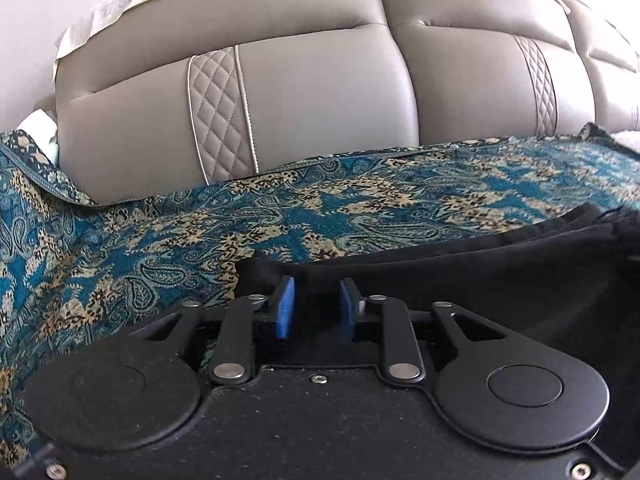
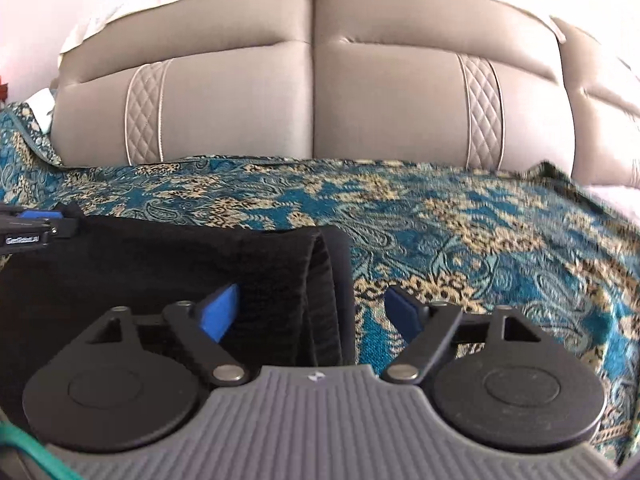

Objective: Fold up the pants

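Note:
Black pants (image 1: 480,280) lie folded in layers on a blue and gold paisley bedspread (image 1: 160,240). My left gripper (image 1: 317,306) sits at the pants' left corner. Its blue pads (image 1: 286,306) stand a little apart, with black cloth lying loose between them. In the right wrist view the pants (image 2: 160,256) fill the left side, and their ribbed right edge (image 2: 320,276) runs between my right gripper's (image 2: 312,310) fingers. That gripper is wide open: one pad rests over the cloth, the other over the bedspread (image 2: 480,240). The left gripper (image 2: 36,220) shows at the far left edge.
A padded grey headboard (image 1: 320,100) with quilted strips rises behind the bed. A white cloth (image 1: 120,4) hangs over its top. Bare bedspread stretches beyond the pants and to their left and right. A green cord (image 2: 36,452) crosses the lower left corner.

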Tool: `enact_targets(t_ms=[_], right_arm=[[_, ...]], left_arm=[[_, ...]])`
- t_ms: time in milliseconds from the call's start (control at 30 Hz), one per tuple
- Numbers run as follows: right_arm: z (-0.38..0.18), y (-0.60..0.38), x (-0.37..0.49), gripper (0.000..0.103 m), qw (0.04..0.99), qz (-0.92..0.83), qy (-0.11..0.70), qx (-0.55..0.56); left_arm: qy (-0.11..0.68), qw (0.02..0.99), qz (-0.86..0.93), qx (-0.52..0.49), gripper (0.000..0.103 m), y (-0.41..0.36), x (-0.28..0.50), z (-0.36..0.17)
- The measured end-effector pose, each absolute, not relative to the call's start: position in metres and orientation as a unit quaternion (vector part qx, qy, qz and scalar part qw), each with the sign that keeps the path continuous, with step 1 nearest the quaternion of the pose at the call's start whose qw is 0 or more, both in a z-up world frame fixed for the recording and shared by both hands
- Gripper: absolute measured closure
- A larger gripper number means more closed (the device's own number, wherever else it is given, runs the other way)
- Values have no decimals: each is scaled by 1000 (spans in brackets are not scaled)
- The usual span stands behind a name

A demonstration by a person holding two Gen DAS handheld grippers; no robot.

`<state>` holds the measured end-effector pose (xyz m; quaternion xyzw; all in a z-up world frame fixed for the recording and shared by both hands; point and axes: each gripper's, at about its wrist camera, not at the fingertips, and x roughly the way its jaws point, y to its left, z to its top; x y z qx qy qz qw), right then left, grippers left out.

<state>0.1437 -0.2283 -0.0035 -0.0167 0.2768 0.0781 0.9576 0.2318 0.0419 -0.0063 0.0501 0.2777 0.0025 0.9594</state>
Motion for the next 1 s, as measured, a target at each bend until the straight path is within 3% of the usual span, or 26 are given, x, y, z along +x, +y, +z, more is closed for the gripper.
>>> enact_targets(t_ms=[133, 567, 833, 1000], right_arm=[[-7, -233, 149, 14, 951, 81, 298, 1], [-12, -242, 155, 15, 938, 102, 330, 40], [-9, -241, 159, 36, 930, 140, 337, 35], [-9, -241, 159, 39, 928, 149, 338, 41]], left_arm=[[288, 957, -1, 30, 61, 47, 224, 5], [349, 937, 12, 12, 54, 76, 206, 13], [378, 925, -18, -26, 53, 97, 201, 1], [387, 918, -39, -76, 53, 105, 207, -5]])
